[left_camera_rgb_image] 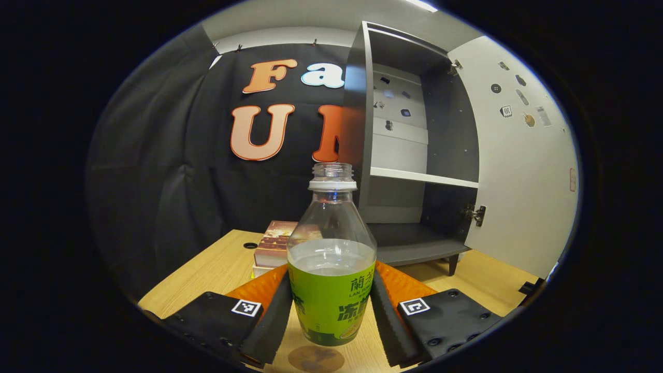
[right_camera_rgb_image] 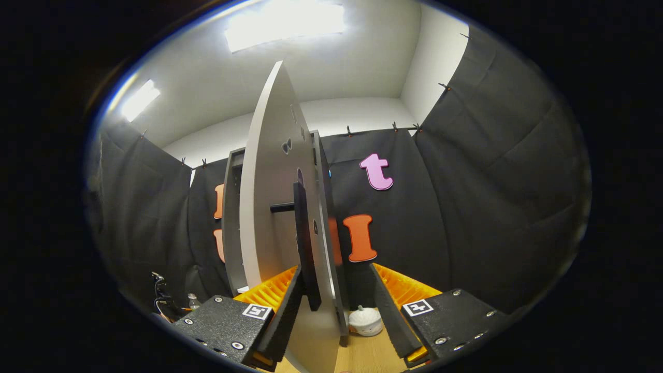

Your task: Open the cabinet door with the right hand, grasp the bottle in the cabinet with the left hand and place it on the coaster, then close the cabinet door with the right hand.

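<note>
Bottle held over the coaster, cabinet door wide open.

The left hand-held gripper (left_camera_rgb_image: pixel 331 311) is clenched on the bottle (left_camera_rgb_image: pixel 331 269), both fingers pressing on its labelled body. The bottle stands upright between them, out of the cabinet (left_camera_rgb_image: pixel 414 155), with the coaster (left_camera_rgb_image: pixel 316 358) on the table (left_camera_rgb_image: pixel 207 269) just beneath its base and nearest the camera; whether base and coaster touch I cannot tell. The bottle has no cap and holds liquid, so a tilt or a drop on release could spill it. The right hand-held gripper (right_camera_rgb_image: pixel 336 316) is released, its fingers spread to either side of the cabinet door (right_camera_rgb_image: pixel 269 207) edge and its handle (right_camera_rgb_image: pixel 303 243). Pushing the door while so loosely placed could let it slip off.
</note>
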Demonstrator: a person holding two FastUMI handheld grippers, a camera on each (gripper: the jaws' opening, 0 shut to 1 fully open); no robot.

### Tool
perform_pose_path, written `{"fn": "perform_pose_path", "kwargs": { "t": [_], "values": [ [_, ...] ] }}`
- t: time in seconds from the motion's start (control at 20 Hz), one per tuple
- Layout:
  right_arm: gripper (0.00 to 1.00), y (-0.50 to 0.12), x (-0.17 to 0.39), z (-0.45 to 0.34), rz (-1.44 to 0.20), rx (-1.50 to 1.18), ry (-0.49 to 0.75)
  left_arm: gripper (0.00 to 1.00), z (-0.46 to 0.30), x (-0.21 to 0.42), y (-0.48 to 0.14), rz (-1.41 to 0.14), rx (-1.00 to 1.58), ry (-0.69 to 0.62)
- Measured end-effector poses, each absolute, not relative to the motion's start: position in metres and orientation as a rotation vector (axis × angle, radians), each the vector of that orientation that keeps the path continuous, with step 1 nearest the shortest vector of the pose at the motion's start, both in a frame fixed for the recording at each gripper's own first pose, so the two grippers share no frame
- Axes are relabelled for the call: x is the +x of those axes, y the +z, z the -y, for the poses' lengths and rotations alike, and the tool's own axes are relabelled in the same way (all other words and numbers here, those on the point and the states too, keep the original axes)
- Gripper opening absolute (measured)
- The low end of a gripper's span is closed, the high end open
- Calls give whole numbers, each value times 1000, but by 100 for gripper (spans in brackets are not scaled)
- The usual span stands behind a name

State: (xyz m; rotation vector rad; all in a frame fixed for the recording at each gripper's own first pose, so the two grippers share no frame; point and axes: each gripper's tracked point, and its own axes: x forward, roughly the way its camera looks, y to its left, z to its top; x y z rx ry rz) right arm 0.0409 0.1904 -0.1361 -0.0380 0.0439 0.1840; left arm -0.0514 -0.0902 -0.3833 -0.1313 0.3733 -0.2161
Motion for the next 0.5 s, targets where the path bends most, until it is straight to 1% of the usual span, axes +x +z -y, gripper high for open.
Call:
{"fn": "perform_pose_path", "kwargs": {
  "t": [0.15,0.2,0.25,0.3,0.35,0.4,0.5],
  "values": [
    [77,-135,42,-190,-34,-46,181,82,89,-67,-403,-384,-168,-222],
    [77,-134,44,-189,-31,-48,176,84,87,-72,-411,-393,-168,-219],
    [77,-133,45,-189,-30,-52,174,82,82,-76,-420,-407,-156,-203],
    [77,-133,46,-190,-25,-50,177,84,77,-81,-428,-423,-144,-185],
    [78,-133,45,-191,-21,-46,180,84,76,-83,-433,-430,-142,-179],
    [78,-133,45,-191,-15,-43,182,82,76,-86,-436,-432,-146,-177],
    [78,-132,45,-190,-11,-41,179,82,78,-89,-443,-436,-149,-179]
  ]
}}
